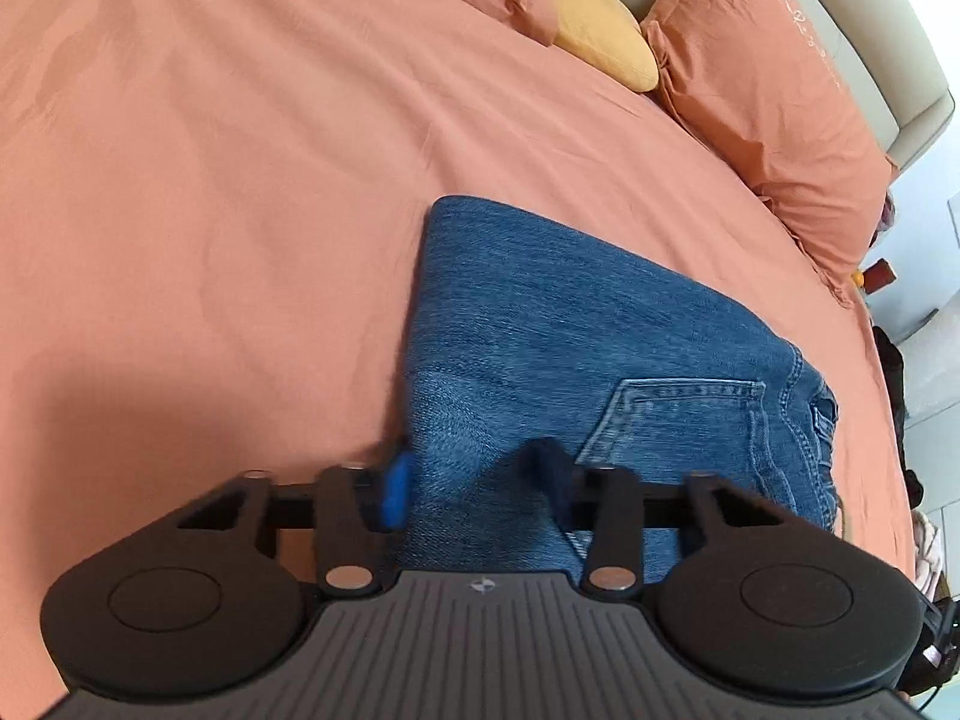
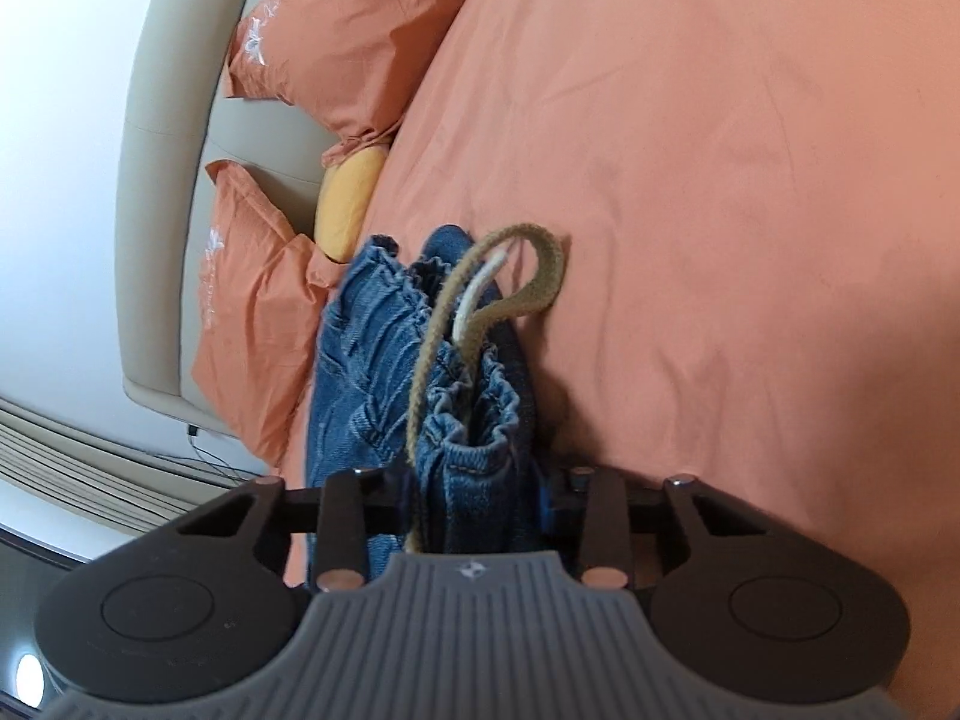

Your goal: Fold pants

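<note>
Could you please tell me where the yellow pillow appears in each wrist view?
Left wrist view: yellow pillow at top centre, between the orange pillows.
Right wrist view: yellow pillow left of centre, above the jeans.
Shared landmark: beige headboard.

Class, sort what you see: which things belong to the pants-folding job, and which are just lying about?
Job:
jeans
drawstring
left gripper
right gripper

Lying about:
yellow cushion
orange pillows
bedspread
</note>
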`<state>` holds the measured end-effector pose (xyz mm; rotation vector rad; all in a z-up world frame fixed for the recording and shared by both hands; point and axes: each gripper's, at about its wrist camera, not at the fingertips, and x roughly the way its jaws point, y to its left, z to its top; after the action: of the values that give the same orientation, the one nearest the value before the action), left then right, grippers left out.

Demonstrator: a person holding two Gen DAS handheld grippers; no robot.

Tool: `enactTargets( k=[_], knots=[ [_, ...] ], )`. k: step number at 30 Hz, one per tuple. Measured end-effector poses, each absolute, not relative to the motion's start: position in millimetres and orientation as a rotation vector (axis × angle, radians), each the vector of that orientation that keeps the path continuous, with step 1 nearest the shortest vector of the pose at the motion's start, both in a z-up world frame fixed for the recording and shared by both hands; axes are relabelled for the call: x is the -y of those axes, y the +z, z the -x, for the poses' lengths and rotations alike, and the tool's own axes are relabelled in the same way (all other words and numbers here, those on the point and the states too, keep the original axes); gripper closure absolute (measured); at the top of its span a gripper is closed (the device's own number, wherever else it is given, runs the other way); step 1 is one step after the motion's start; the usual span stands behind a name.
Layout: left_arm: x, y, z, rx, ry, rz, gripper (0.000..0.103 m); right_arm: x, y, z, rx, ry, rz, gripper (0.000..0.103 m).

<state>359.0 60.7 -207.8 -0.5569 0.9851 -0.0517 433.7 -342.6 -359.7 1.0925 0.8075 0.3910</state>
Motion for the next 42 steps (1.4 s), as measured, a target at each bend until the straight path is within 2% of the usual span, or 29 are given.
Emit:
enactTargets(
  k=[2, 5, 8, 18, 30, 35, 42],
  knots=[
    [-56.2, -200.4, -360.0, -0.989, -0.041, 0.515, 0.084, 341.0, -349.8, -431.0, -0.785, 0.408, -1.058, 0.076],
    [-49.3, -186.0, -360.7, -0.979, -0.044, 0.442, 0.092, 338.4, -335.8, -424.0, -0.752, 0.43, -1.006, 0.077],
    [-45.1, -167.6, -358.2, -0.964, -0.062, 0.396, 0.095, 336.9, -327.7, -417.6, -0.751, 0.428, -0.985, 0.078],
    [-51.1, -100.0, -341.2, -0.913, -0.14, 0.254, 0.097, 301.3, -262.3, -384.2, -0.716, 0.485, -0.872, 0.08],
    [-192.5, -20.9, -300.2, -0.864, -0.039, 0.179, 0.097, 142.4, -180.8, -368.8, -0.74, 0.679, -0.716, 0.08],
    [-256.7, -18.6, -288.8, -0.856, 0.007, 0.182, 0.097, 60.0, -169.1, -367.8, -0.778, 0.737, -0.658, 0.08],
    [-319.8, -61.5, -289.5, -0.86, 0.034, 0.265, 0.097, -24.2, -179.5, -369.4, -0.838, 0.733, -0.535, 0.081]
  ],
)
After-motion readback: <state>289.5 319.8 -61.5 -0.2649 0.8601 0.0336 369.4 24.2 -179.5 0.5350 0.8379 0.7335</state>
